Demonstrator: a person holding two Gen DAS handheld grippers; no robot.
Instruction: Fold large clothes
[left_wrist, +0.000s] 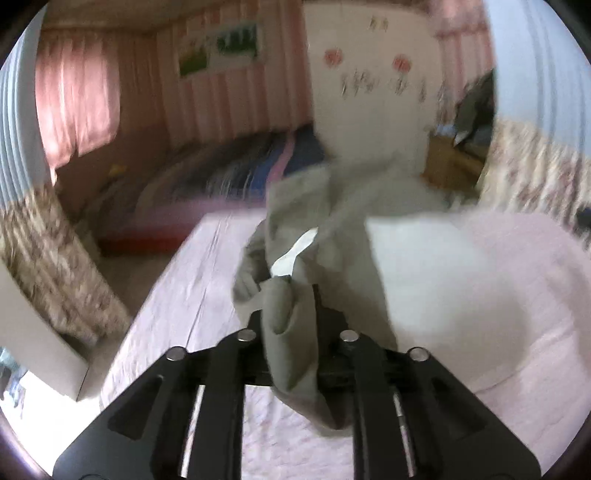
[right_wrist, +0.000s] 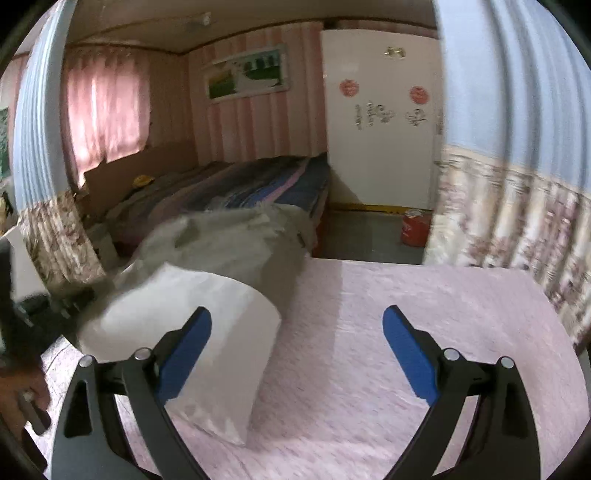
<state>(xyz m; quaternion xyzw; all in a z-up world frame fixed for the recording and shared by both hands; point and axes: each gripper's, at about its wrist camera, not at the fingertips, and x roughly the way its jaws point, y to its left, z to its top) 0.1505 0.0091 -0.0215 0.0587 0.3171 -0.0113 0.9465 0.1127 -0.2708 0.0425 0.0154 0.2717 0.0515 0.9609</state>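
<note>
Your left gripper (left_wrist: 288, 295) is clamped on a bunched fold of the grey-and-white fabric garment (left_wrist: 332, 229), which rises from its fingers toward twelve o'clock over the pink quilted tabletop (left_wrist: 177, 295). Your right gripper (right_wrist: 297, 328) stands wide and empty, the garment lying at its ten o'clock.

I see: pink striped walls (right_wrist: 258, 122), pink lit curtains (right_wrist: 107, 110), framed landscape picture (right_wrist: 247, 74), white door (right_wrist: 380, 122), bed with striped bedding (right_wrist: 240, 184), red bucket (right_wrist: 415, 229).
</note>
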